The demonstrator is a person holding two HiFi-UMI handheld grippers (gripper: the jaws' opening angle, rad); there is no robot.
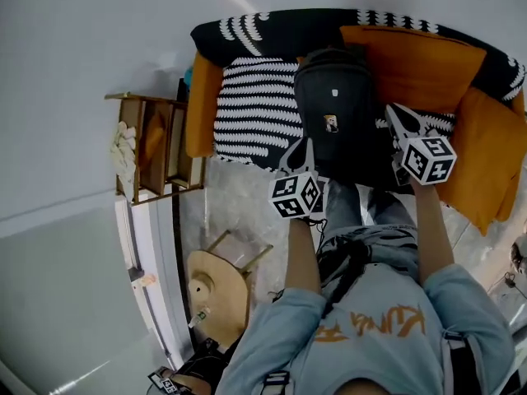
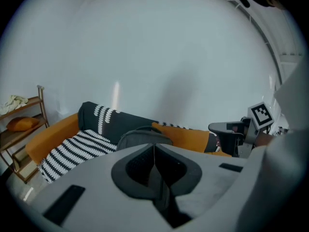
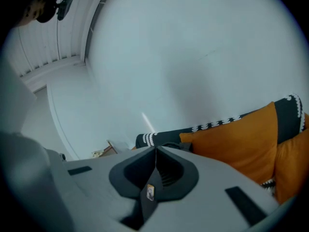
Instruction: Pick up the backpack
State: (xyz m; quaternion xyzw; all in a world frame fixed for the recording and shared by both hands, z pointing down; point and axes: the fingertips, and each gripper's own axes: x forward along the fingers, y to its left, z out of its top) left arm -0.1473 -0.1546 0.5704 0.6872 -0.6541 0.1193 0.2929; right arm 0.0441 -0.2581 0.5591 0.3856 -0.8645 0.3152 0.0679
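Closest in, the person's two arms in pale blue sleeves (image 1: 461, 303) reach forward, each carrying a gripper topped by a marker cube. The left gripper (image 1: 302, 145) has its fingers pressed fully together with nothing between them, and its own view shows the two grey fingers (image 2: 137, 151) meeting along one thin seam. The right gripper (image 1: 395, 111) is the same, its fingers (image 3: 171, 153) closed on each other and empty. Just beyond both pairs of fingers, and lying between them, is the black backpack (image 1: 338, 122). It rests upright against the sofa back, its lower left edge by the left fingers and its right side by the right fingers; from the head view I cannot tell whether either pair actually touches it. From the left gripper view its rounded top (image 2: 142, 137) rises right ahead of the fingertips. Under it, left of the left fingers, spreads a black-and-white striped throw (image 1: 255, 109). Past the right fingers stands a big orange cushion (image 1: 412, 64) against the dark sofa (image 1: 280, 27). Further left of the left fingers is a wooden shelf (image 1: 152, 151), and behind everything the plain pale wall (image 2: 154, 57).
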